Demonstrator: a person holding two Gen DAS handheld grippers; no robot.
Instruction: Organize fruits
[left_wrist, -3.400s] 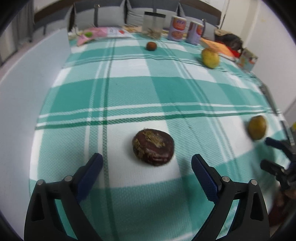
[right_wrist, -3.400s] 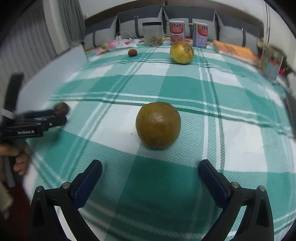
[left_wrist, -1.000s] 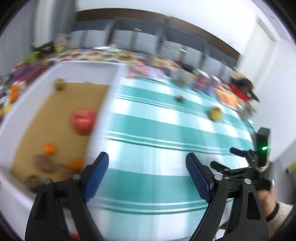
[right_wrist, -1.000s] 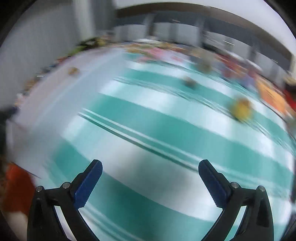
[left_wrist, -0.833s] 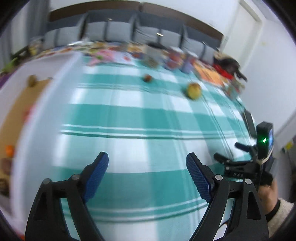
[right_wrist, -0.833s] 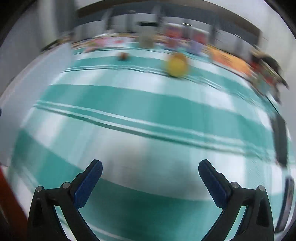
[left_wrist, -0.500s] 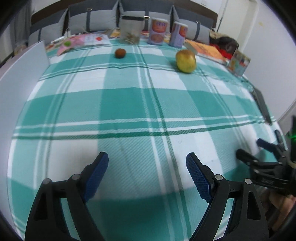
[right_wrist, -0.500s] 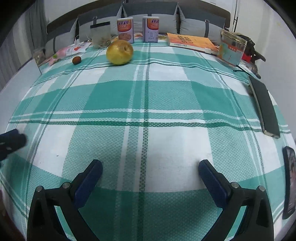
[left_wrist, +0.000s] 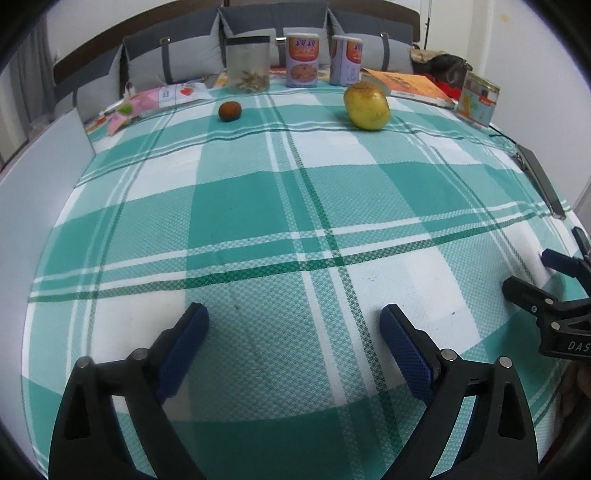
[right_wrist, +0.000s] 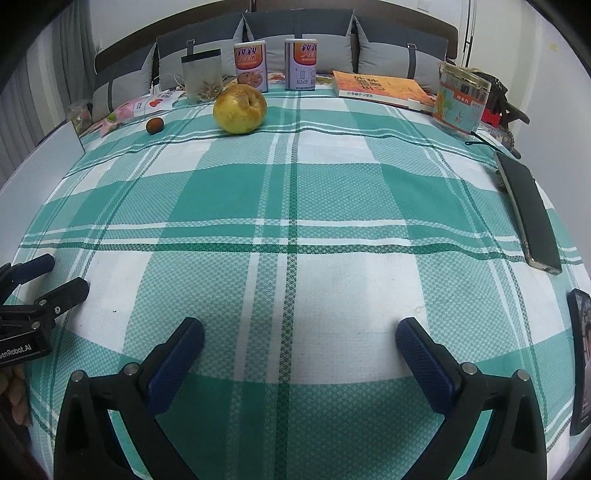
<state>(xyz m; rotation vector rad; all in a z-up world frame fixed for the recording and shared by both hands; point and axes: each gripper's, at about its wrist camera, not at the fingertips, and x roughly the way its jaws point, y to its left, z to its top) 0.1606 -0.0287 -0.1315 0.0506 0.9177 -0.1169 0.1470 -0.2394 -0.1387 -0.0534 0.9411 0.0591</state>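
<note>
Left wrist view takes in the table from its white panel (left_wrist: 44, 158) at the far left edge across the green-and-white checked cloth (left_wrist: 258, 206) to the other tool at the right. The left gripper (left_wrist: 293, 326) points down at bare cloth near the front edge; its jaws are opening, already wide, with nothing between them, which suits a tool about to reach for a fruit rather than carry one. At the far side of the cloth lie the 2 fruits left to sort: a small brown fruit (left_wrist: 229, 110) to the left and a larger yellow apple (left_wrist: 366, 105) to the right, well apart from each other and from both tools. Behind them stand a clear jar (left_wrist: 247, 64) and 2 cans (left_wrist: 302, 60), with an orange book (left_wrist: 410, 85) and a printed tin (left_wrist: 478, 99) further right, none of them fruit. At the right edge the right gripper (left_wrist: 532, 275) hovers over the cloth, its fingers parted and empty. Right wrist view confirms this: its blue pads stand wide apart over bare cloth, the apple sits far ahead on the left with the brown fruit just beyond it, and a dark phone (right_wrist: 528, 210) lies along the right edge. Judging by the layout, each tool probably has 1 fruit to fetch, the brown one falling to the left.
</note>
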